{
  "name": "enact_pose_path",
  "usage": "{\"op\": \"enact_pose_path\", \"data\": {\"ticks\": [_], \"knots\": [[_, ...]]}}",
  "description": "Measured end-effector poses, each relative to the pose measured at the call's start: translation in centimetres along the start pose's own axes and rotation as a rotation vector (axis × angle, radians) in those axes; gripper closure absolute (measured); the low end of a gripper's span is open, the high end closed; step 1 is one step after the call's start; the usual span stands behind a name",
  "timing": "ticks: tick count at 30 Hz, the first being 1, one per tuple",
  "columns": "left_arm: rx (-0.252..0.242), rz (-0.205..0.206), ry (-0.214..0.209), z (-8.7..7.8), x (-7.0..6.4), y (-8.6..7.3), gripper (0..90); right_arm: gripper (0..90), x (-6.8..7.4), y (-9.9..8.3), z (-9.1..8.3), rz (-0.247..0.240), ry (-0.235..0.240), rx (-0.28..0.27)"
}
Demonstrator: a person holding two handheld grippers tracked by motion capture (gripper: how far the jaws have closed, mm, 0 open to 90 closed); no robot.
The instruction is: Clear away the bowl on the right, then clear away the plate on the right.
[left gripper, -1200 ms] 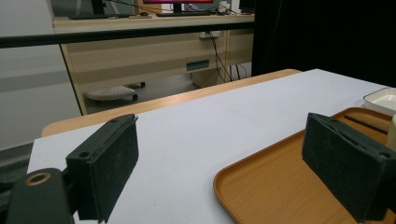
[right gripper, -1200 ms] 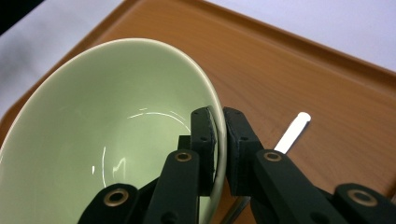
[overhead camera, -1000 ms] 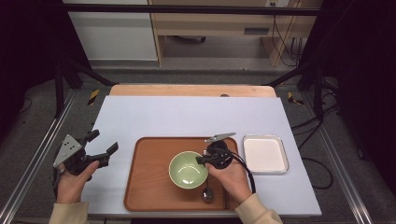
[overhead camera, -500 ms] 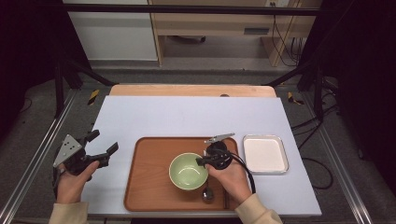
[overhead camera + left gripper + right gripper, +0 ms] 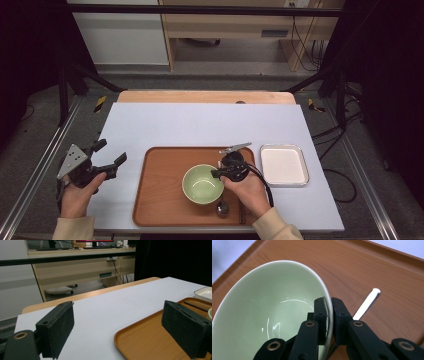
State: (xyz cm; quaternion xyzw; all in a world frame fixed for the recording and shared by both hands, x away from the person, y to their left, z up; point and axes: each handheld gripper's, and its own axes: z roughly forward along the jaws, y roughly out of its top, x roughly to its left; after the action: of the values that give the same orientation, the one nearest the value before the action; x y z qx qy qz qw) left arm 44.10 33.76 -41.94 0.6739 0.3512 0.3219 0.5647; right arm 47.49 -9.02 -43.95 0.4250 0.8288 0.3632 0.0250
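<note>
Unchanged since the earlier frames: bowl, tray and both hands in the same places, no shift detectable.

Left hand-held gripper (image 5: 111, 155): off the tray at its 9 o'clock, over the bare worktop (image 5: 200, 122); jaws spread wide, nothing between them, confirmed in the left gripper view (image 5: 125, 332).

Wooden tray (image 5: 160, 200): brown, rectangular, near the front edge of the worktop, centre.

Green bowl (image 5: 202, 184): on the tray, slightly right of its middle; pale glazed interior, nothing inside. In the right gripper view, bowl (image 5: 269, 312) with rim at its 3 o'clock pinched between the two jaws.

Right hand-held gripper (image 5: 216, 173): at the bowl's 3 o'clock, closed tight on the rim, one jaw inside the wall, one outside (image 5: 327, 315).

Spoon (image 5: 222, 207): metal, on the tray at the bowl's 5 o'clock, partly under the right hand; handle tip visible in the right gripper view (image 5: 368, 302).

Dark stick (image 5: 242, 215): on the tray just right of the spoon; kind not discernible.

White square dish (image 5: 284, 166): on the worktop at the tray's 3 o'clock, just beside its edge.
</note>
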Motion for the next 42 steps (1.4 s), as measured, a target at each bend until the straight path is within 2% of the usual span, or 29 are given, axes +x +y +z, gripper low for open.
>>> {"op": "enact_pose_path", "data": {"ticks": [4, 7, 9, 12, 18, 21, 22, 28, 30, 33, 38, 42], "knots": [[-0.001, -0.003, -0.002, 0.0, -0.1, 0.0, 10.6, 82.5, -0.1, 0.0, 0.0, -0.011, 0.014, -0.007], [-0.002, 0.001, -0.003, 0.0, -0.1, 0.0, 10.6, 73.1, -0.4, 0.0, -0.8, -0.017, 0.032, -0.061], [0.002, 0.003, -0.001, 0.0, 0.0, 0.0, 10.6, 64.5, -0.5, 0.1, -1.7, -0.030, 0.024, -0.104], [0.006, 0.010, -0.002, 0.1, -0.1, -0.1, 10.6, 53.5, -1.0, 0.0, -3.1, -0.059, -0.007, -0.169], [0.010, 0.014, -0.001, 0.2, -0.3, -0.1, 10.5, 36.0, -2.7, -1.0, -5.7, -0.094, -0.104, -0.300], [0.010, 0.012, 0.003, 0.2, -0.2, -0.1, 10.5, 28.8, -3.6, -1.4, -6.5, -0.078, -0.126, -0.360], [0.009, 0.012, 0.005, 0.2, -0.2, -0.2, 10.5, 26.8, -4.0, -1.5, -6.8, -0.087, -0.135, -0.379], [0.010, 0.012, 0.002, 0.2, -0.3, -0.2, 10.5, 15.5, -5.4, -2.2, -8.2, -0.091, -0.163, -0.436], [0.009, 0.013, 0.001, 0.2, -0.3, -0.2, 10.4, 15.0, -6.1, -2.6, -8.9, -0.095, -0.202, -0.452], [0.003, 0.016, -0.004, 0.3, -0.4, 0.0, 10.4, 15.2, -7.5, -3.5, -10.3, -0.065, -0.272, -0.473], [0.005, 0.016, -0.009, 0.4, -0.6, -0.1, 10.4, 20.5, -10.7, -5.6, -12.4, -0.012, -0.423, -0.466], [0.006, 0.015, -0.008, 0.5, -0.6, -0.1, 10.3, 22.0, -12.6, -7.2, -13.4, 0.049, -0.472, -0.454]]}}
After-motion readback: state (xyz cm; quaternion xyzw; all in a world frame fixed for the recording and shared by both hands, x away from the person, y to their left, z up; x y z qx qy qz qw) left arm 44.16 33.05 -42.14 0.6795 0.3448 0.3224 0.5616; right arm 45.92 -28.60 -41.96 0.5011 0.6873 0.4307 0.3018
